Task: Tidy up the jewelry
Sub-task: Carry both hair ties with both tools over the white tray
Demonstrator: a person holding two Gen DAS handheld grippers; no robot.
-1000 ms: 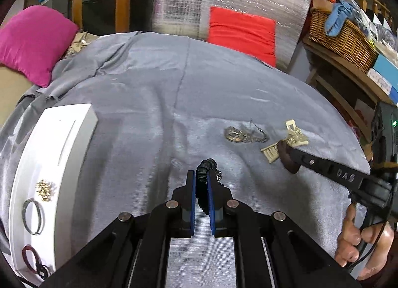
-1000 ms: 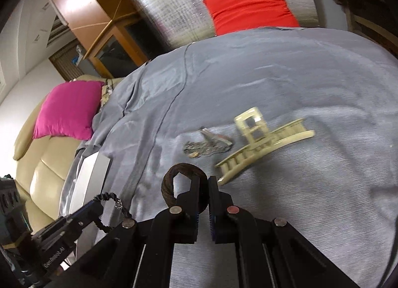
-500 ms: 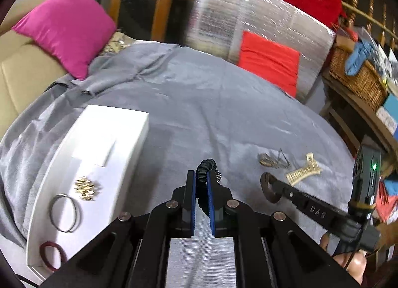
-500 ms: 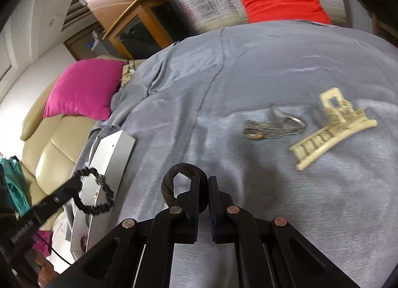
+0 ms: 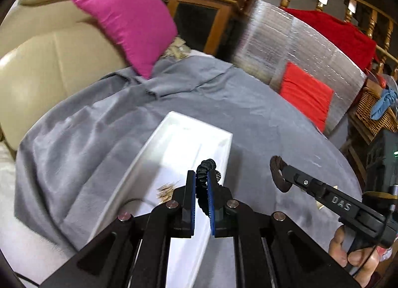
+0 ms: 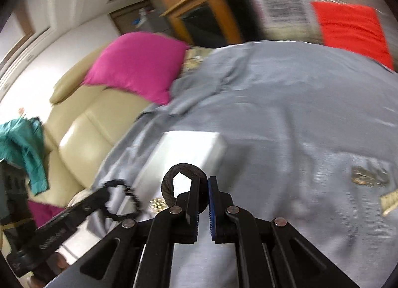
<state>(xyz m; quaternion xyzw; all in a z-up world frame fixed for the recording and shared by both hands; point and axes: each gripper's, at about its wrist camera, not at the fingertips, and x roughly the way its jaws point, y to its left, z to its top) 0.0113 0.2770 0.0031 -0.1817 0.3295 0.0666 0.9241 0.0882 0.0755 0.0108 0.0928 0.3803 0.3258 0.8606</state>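
Jewelry rides in both handheld grippers above a table draped in grey cloth (image 5: 261, 104). The left gripper (image 5: 201, 188) has its blue pads clamped on a black beaded bracelet (image 5: 205, 167), whose loop shows more fully in the right wrist view (image 6: 119, 199), hanging from the fingertips over the near end of a white tray (image 5: 174, 136). The right gripper (image 6: 204, 196) is closed just as tightly on a dark brown braided ring-shaped band (image 6: 182, 168), which juts out as an open loop past the left jaw; from the left wrist camera the same band (image 5: 277, 173) sits at the tip of the black arm marked "DAS", held above bare cloth just to the right of the tray. A person's hand (image 5: 353, 255) grips that tool's handle at the lower right. On the tray lies a small gold-coloured ornament (image 5: 166, 189), partly hidden behind the left gripper. Farther right on the cloth, well apart from the tray, rest a tangle of silver-toned metal pieces (image 6: 368, 177) and the end of a cream hair claw clip (image 6: 390, 199), both blurred. Behind the table stand a beige sofa (image 5: 44, 64) with a magenta cushion (image 5: 129, 22) and a red cushion (image 5: 306, 94) against a silvery quilted panel.
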